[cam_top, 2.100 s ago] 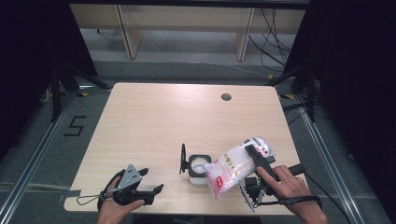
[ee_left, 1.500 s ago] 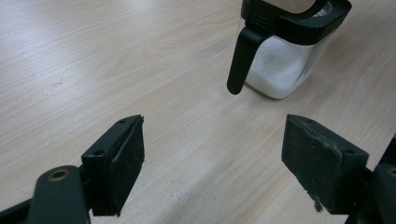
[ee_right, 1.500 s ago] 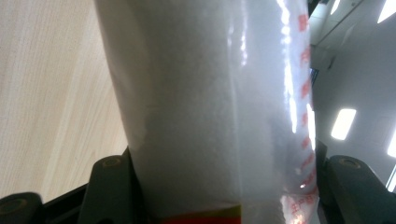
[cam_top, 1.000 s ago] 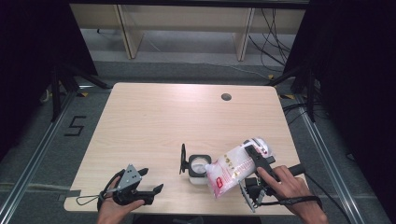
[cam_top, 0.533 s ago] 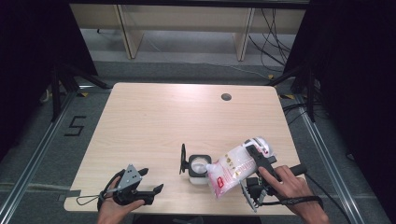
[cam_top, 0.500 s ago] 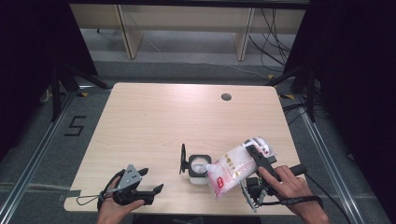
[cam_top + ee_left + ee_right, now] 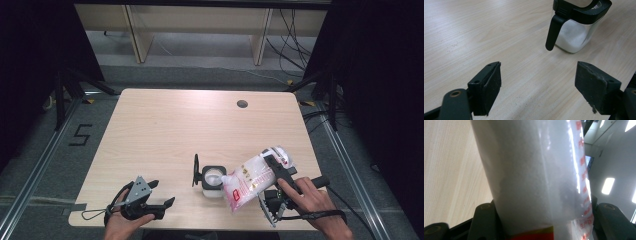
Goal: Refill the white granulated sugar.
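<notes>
Pouring step: the right gripper [image 7: 274, 169], jaws pinching the tilted bag [image 7: 250, 178], held its spout over the open jar [image 7: 212, 178] on the worktop [image 7: 165, 130]; next, steeper tilting seemed needed, while the left gripper [image 7: 159, 196] rested with jaws spread.

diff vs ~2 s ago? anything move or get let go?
Nothing visibly changed. The right claw still holds the white bag tilted with its corner over the open glass jar; the left claw still rests open on the table, apart from the jar.

A light wooden table [image 7: 165, 130] with a round cable hole [image 7: 242, 104] stands on grey floor [image 7: 45, 165].
</notes>
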